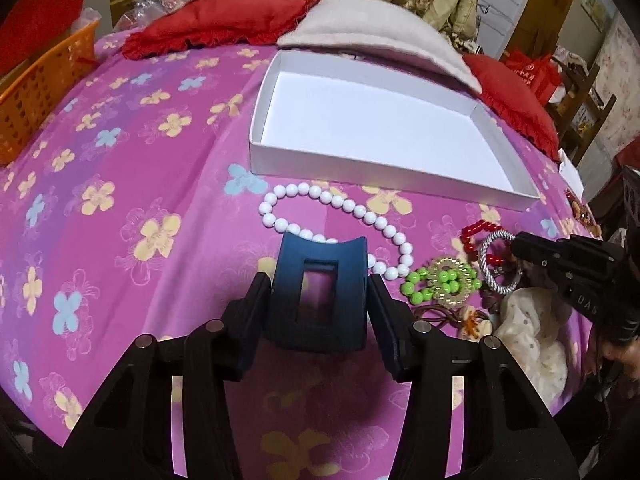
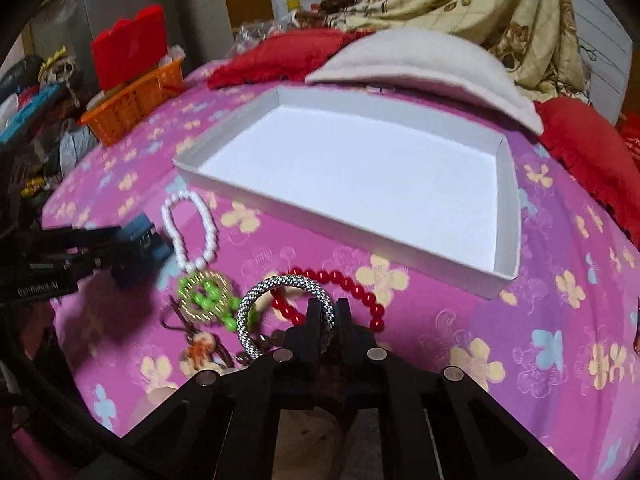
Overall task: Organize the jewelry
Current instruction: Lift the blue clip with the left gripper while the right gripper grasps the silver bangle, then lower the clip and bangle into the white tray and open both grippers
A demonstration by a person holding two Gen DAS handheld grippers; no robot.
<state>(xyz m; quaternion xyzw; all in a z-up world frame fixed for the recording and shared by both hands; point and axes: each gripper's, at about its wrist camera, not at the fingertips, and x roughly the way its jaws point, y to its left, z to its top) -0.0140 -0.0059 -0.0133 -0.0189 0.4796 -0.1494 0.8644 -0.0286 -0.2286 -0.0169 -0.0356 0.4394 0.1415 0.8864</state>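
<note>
Left wrist view: my left gripper (image 1: 319,300) clamps a blue clip (image 1: 317,294) between its fingers, lifted above the pink sheet (image 1: 120,208) and, I judge, bound for the white box (image 1: 360,160), which lies open and bare just beyond. White beads (image 1: 340,216) curl on the sheet between clip and box. To the right sit green beads (image 1: 440,282) and red beads (image 1: 476,236), with my right gripper (image 1: 520,246) reaching in on the silver bangle (image 1: 498,262).

Right wrist view: my right gripper (image 2: 327,310), nearly closed, pinches the silver bangle's (image 2: 280,314) rim and holds it upright over the red beads (image 2: 340,284). The box (image 2: 506,208) waits ahead; the left gripper (image 2: 136,248) hangs at left with the clip (image 2: 142,238).
</note>
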